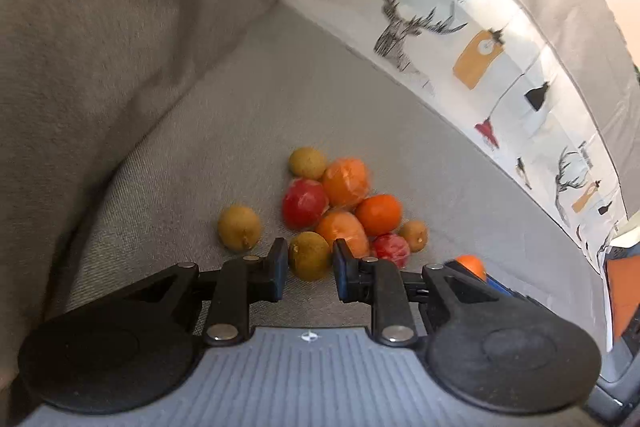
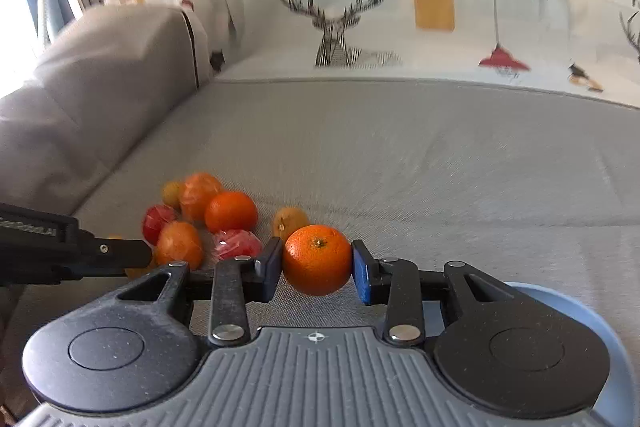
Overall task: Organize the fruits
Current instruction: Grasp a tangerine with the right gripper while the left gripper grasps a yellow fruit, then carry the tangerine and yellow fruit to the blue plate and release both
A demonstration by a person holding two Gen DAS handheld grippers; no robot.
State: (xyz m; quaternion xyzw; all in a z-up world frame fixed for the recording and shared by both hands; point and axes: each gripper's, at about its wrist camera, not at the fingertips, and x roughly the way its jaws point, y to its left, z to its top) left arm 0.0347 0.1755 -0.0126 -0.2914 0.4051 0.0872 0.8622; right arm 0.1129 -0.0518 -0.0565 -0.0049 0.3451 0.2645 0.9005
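Through the left wrist view, the left gripper (image 1: 310, 269) points down at a pile of small round fruits (image 1: 340, 203) lying loose on a grey woven sofa seat (image 1: 224, 131). Its black fingers (image 1: 278, 267) are clamped on a dull yellow-green round fruit (image 1: 309, 255) at the near edge of the pile, touching it on both sides (a sideways pinch suits a ball that would otherwise roll). Orange mandarins, two red fruits wrapped in shiny film and more yellow-green ones crowd together just behind; one yellow-green fruit (image 1: 239, 228) sits a little apart to the left. A grey cushion (image 1: 120, 39) rises on the left, and a pale printed cloth with deer heads and lamps (image 1: 460, 43) covers the backrest.

From the right wrist view, the right gripper (image 2: 318, 261) holds a bright orange mandarin (image 2: 317, 259) squarely between its fingers (image 2: 270, 267), gripped across its widest part, stem end up, just to the right of the pile. Whether it rests on the seat I cannot tell. The rim of a pale blue round plate (image 2: 612, 339) shows at the lower right, near the gripper, which is probably where the fruit belongs. The left gripper's black frame enters from the left edge.
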